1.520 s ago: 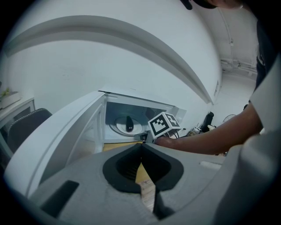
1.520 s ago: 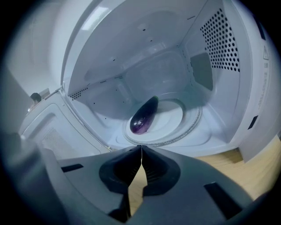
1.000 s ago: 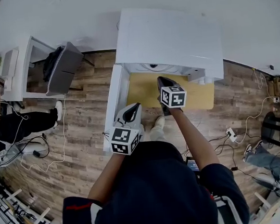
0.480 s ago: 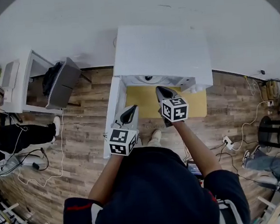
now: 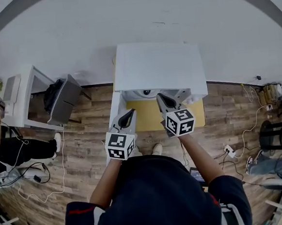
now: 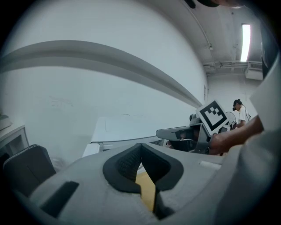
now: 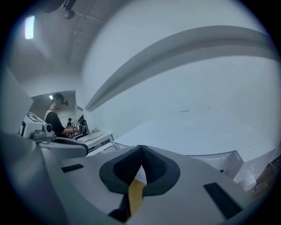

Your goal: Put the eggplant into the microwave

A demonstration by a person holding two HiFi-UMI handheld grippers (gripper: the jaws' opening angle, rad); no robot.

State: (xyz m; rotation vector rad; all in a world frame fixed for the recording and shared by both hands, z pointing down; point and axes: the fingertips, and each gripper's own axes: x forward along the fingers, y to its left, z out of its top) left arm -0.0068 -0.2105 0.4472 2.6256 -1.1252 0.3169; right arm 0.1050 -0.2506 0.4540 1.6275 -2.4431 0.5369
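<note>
Tabletop hides space beneath; left tool, right tool closed.

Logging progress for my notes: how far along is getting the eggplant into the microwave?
Nothing looks done: no eggplant shows in any view. In hand, nothing: the left gripper and right gripper are both shut and empty, held above the yellow mat by the white table. Still left: finding the eggplant, gripping it and putting it in the microwave.

Dark top (red-banded sleeve); grey left gripper, grey right gripper.
</note>
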